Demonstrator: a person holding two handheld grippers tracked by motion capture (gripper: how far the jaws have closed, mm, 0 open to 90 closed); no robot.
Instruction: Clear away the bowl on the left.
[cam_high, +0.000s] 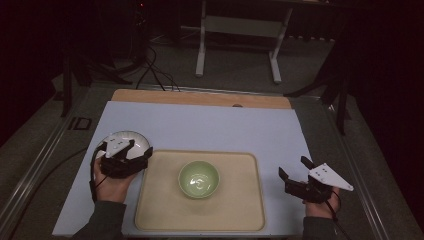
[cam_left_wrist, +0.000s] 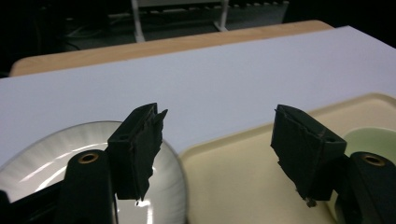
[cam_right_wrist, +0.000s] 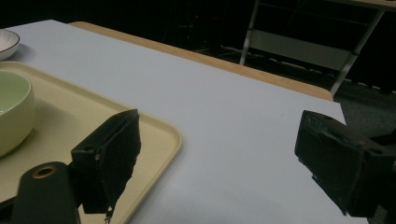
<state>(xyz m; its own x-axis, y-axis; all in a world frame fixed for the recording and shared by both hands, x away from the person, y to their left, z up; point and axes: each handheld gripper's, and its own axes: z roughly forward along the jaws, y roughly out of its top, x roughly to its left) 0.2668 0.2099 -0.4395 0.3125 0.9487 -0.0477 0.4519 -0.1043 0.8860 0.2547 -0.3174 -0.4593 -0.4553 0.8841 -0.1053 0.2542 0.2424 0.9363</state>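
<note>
Each hand carries a black gripper. The left gripper (cam_high: 123, 156) has a blocky black body and a pale plate on top, which may be the same three-cornered kind as the other's, though the dim light makes that hard to judge. A thin black cable (cam_high: 93, 181) loops down beside the left hand (cam_high: 111, 181). The right gripper (cam_high: 296, 172) bears a grey triangular plate (cam_high: 330, 176) dotted with small dark holes. Up close, the jaws are chunky black wedges with rough, chipped edges (the tips look ragged), and each sits on a rounded arm with a brass-coloured ring (cam_left_wrist: 88, 157) set into it. Both sleeves (cam_high: 104, 220) are dark grey-green.
</note>
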